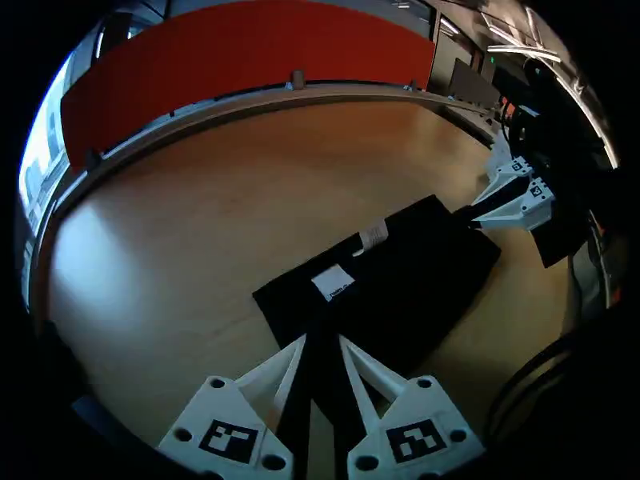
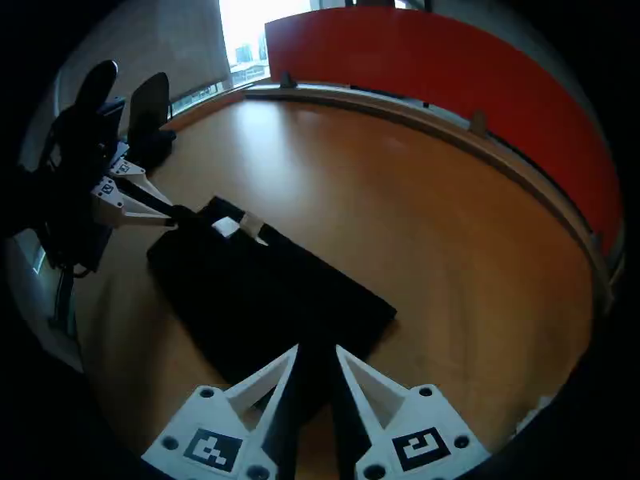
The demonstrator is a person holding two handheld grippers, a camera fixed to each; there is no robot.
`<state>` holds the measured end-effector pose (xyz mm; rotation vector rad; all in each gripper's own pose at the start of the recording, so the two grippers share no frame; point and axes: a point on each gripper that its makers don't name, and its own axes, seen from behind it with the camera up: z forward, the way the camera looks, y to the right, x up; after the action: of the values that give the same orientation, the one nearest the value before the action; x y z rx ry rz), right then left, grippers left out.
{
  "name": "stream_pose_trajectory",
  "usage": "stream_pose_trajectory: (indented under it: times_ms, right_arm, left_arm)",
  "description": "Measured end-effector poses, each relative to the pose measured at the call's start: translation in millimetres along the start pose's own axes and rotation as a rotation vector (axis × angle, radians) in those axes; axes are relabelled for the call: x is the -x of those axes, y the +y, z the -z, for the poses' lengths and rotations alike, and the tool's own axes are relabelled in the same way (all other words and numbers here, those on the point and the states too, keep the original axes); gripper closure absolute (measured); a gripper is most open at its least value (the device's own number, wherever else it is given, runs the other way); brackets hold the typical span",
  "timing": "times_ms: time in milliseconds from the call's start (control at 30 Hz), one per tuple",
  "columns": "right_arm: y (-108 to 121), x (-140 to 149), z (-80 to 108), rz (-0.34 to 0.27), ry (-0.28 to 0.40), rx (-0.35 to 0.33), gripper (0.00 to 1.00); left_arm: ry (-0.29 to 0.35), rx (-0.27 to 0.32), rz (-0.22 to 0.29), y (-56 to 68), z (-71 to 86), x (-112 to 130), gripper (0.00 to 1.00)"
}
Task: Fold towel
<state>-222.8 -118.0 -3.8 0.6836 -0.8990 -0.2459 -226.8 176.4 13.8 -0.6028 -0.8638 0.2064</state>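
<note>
A pale wooden tabletop (image 1: 200, 240) took up most of both views, with a low raised rim (image 1: 264, 100) along its far edge. The black towel (image 1: 384, 280) lay flat on it as a folded rectangle. It sat at centre right of the left gripper view and at centre left of the right gripper view. Two small white tags (image 1: 332, 282) lay on the towel's upper face, near one of its short ends.

The left gripper (image 1: 322, 340) entered from the bottom centre of its own view. Its fingers were drawn together and pinched the near edge of the towel. The right gripper (image 2: 316, 352) entered from the bottom centre of its own view. Its fingers were likewise brought together on the towel edge nearest to it. Each tool also appeared small in the other's view, its tips meeting the towel's far end: at upper right in the left gripper view, at upper left in the right gripper view.

Behind the rim a long red panel (image 2: 448, 72) ran across the top of both views. A bright window (image 2: 248, 32) stood at the top of the right gripper view, left of the panel. Two dark chair backs (image 2: 148, 96) stood at upper left. Ceiling light strips (image 1: 512, 48) showed at upper right of the left gripper view.
</note>
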Motion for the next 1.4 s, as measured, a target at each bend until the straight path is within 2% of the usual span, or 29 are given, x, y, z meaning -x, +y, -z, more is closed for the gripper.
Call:
stream_pose_trajectory:
  times_ms: [267, 333, 467, 633, 833, 933, 1000, 1133, 1267, 1400]
  right_arm:
    - [4.9, -0.5, -6.7, -0.018, 0.0, 0.023, 0.76]
    - [7.7, 0.7, -7.2, -0.02, -0.001, 0.033, 0.7]
    - [13.8, 3.4, -7.6, -0.019, -0.002, 0.056, 0.54]
    - [20.2, 5.7, -9.4, -0.015, -0.008, 0.076, 0.41]
    - [27.5, 2.4, -10.8, -0.015, -0.003, 0.103, 0.31]
    - [32.5, 0.3, -11.0, -0.018, 0.0, 0.119, 0.2]
    - [35.5, -1.1, -11.3, -0.021, 0.001, 0.129, 0.13]
    - [41.6, -4.8, -11.5, -0.027, 0.009, 0.147, 0.11]
    - [46.7, -7.9, -10.2, -0.029, 0.02, 0.165, 0.01]
    - [46.9, -8.2, -7.9, -0.027, 0.025, 0.165, 0.0]
  left_arm:
    - [-0.004, -0.028, -0.035, -8.5, -8.5, -1.1, 0.79]
    - [-0.005, -0.032, -0.041, -9.4, -10.4, -1.2, 0.75]
    - [-0.006, -0.048, -0.056, -13.1, -13.5, -1.4, 0.74]
    - [-0.009, -0.058, -0.079, -16.1, -15.7, -1.1, 0.66]
    - [-0.01, -0.083, -0.095, -23.5, -18.4, -2.3, 0.54]
    - [-0.008, -0.098, -0.095, -28.7, -18.8, -4.4, 0.51]
    - [-0.008, -0.103, -0.092, -31.2, -19.0, -5.6, 0.38]
    - [-0.012, -0.108, -0.086, -34.9, -19.4, -6.5, 0.33]
    - [-0.01, -0.111, -0.083, -37.2, -18.4, -7.6, 0.08]
    - [-0.005, -0.109, -0.076, -36.4, -16.3, -9.1, 0.06]
